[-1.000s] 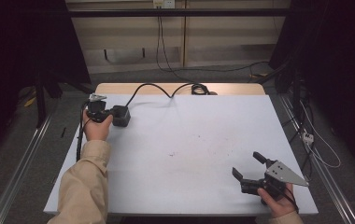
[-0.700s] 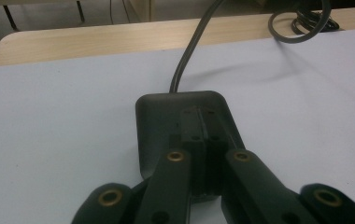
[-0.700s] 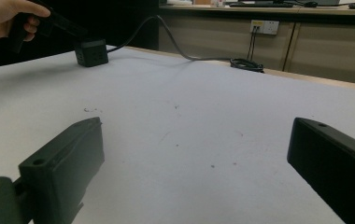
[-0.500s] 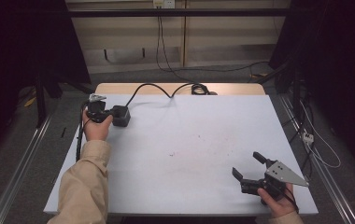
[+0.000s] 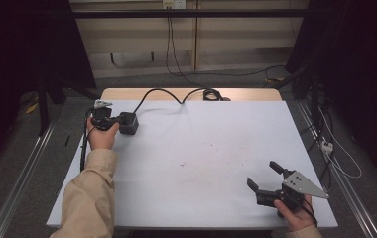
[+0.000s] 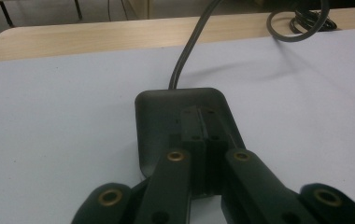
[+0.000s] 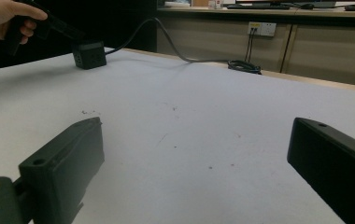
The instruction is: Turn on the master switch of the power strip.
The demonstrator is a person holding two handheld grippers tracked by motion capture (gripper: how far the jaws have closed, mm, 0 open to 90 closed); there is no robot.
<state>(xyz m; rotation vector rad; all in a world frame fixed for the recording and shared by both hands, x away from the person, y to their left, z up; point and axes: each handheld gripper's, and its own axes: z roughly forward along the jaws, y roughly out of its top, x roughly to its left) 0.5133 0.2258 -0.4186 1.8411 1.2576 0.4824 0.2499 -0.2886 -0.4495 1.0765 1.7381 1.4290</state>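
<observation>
We find the black box (image 5: 128, 122) near the far left corner of the white surface (image 5: 201, 163), its thick cable (image 5: 166, 94) running from it toward the far edge and ending in a coil (image 5: 211, 94) on the bare wood strip there. The left tongs (image 5: 118, 122) rest at the box; from above we cannot read their gap, but the left gripper view shows the left tongs (image 6: 205, 154) pressed together with nothing between them, lying over the top of the box (image 6: 157, 116). The right tongs (image 5: 268, 176) sit near the near right corner, spread wide apart and holding nothing; in the right gripper view the box (image 7: 88, 54) stands well apart from them, with the left hand (image 7: 5, 18) beside it.
</observation>
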